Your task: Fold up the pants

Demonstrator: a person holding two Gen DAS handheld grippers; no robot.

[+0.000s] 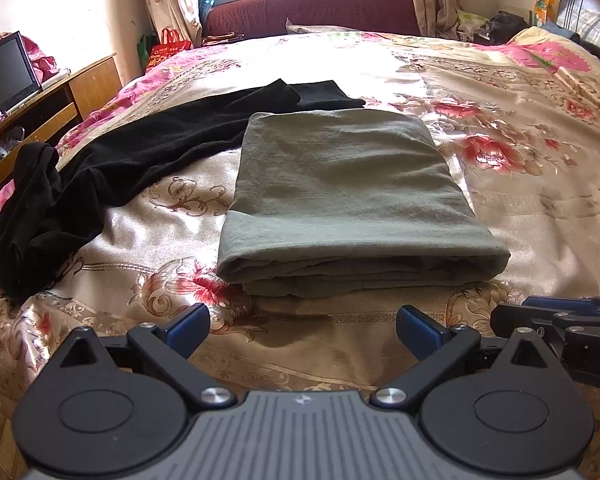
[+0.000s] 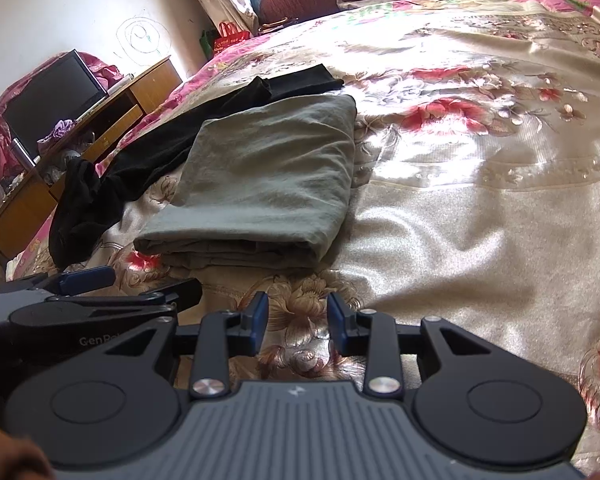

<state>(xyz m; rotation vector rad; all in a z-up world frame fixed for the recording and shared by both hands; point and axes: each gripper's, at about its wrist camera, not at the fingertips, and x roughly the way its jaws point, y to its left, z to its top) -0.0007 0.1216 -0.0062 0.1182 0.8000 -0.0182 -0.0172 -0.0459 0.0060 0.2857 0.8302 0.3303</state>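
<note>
On the bed point(image 1: 500, 208), right in the middle of the flowery satin bedspread, the grey-green pants point(image 1: 352, 200) are seen folded up into a thick flat rectangle, layered edges facing the cameras. A second, black garment point(image 1: 112, 168) is left unfolded just beside it on the left, stretched out long, with one end bunched up near the bed's edge and the far end tucked behind the folded stack, so the two look to be touching back there.

Both claws are held low in front of the stack, clear of it, nothing pinched. The left claw point(image 1: 303, 326) is spread wide, its blue fingertips point(image 1: 192, 320) well apart over bare bedspread. The right claw point(image 2: 298, 316) is kept narrower but still released, only floral fabric visible through the gap. Each claw is caught in the other's view too, side by side and near each other.

Off to the left a wooden cabinet point(image 2: 100, 140) with a dark monitor point(image 2: 56, 100) on top can be made out, and a maroon sofa point(image 1: 312, 12) is seen beyond the far side of the bed under the window
</note>
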